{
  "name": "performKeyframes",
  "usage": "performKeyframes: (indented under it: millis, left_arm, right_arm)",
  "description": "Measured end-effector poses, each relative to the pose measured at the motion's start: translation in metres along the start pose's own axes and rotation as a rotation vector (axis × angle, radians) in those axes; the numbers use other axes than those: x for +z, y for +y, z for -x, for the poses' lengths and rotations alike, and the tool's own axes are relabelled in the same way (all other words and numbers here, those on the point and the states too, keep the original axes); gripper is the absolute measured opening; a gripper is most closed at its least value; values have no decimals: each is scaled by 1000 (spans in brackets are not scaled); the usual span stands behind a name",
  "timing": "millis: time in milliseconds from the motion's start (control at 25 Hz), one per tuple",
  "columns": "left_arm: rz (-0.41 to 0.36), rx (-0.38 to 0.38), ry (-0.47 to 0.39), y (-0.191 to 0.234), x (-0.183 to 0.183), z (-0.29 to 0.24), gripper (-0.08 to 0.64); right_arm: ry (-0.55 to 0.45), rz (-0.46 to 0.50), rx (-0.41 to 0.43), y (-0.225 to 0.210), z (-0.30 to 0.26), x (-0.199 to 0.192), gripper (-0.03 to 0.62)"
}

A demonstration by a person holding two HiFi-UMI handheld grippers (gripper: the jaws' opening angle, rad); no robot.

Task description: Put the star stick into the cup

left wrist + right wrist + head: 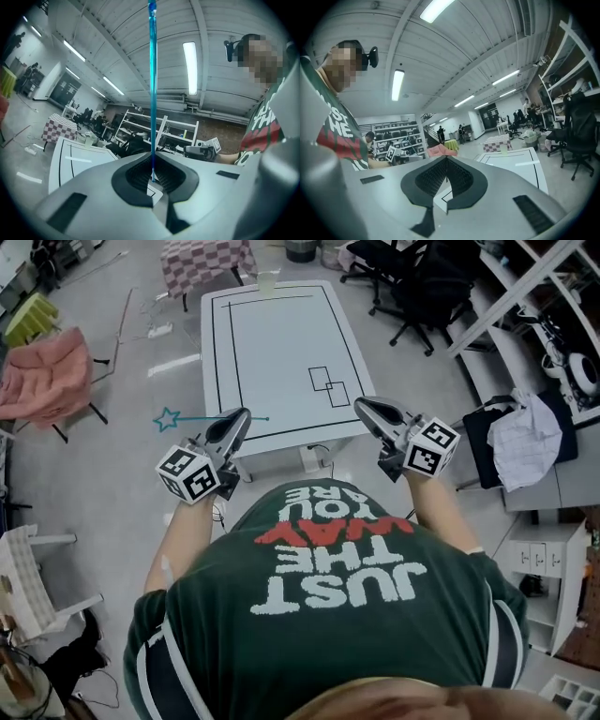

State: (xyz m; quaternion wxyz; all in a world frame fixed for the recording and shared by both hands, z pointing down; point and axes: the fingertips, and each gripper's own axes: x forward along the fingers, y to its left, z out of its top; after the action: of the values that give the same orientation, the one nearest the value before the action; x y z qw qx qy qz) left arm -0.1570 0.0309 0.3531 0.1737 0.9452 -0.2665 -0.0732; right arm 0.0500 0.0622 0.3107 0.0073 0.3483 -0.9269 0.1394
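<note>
The star stick (202,418) is a thin blue rod with a star outline at its left end. It lies crosswise over the near left corner of the white table (272,352). My left gripper (242,415) is shut on it. In the left gripper view the star stick (152,93) rises straight up from the shut left gripper (152,176). A pale cup (269,283) stands at the table's far edge; the cup (504,148) also shows in the right gripper view. My right gripper (361,407) hangs by the near right corner; the right gripper (446,168) is shut on nothing.
Black rectangles are outlined on the tabletop. A pink-draped chair (47,376) stands to the left, and a checkered table (202,261) stands behind. Black office chairs (412,277) and shelving fill the far right. A desk with white cloth (525,437) stands on the right.
</note>
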Motion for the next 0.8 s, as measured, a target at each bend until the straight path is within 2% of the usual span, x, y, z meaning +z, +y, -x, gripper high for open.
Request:
performKeyframes:
  millis: [200,400,600,800]
  left_arm:
    - [11,-36,19,42,3,-16,18]
    - [32,-40,36,67,4,-37,18]
    - [32,-23,57,77,-8,-68,18]
    - [0,26,67,77,-14,-125,18]
  right_arm:
    - [-4,-35,-58,-32,-25,-2,34]
    - [4,-63,-76,-62,-39,-4,34]
    - [-4,-79,-54,-99,-41,-7,34]
    - [-3,-94,17,-164,-35,-1,34]
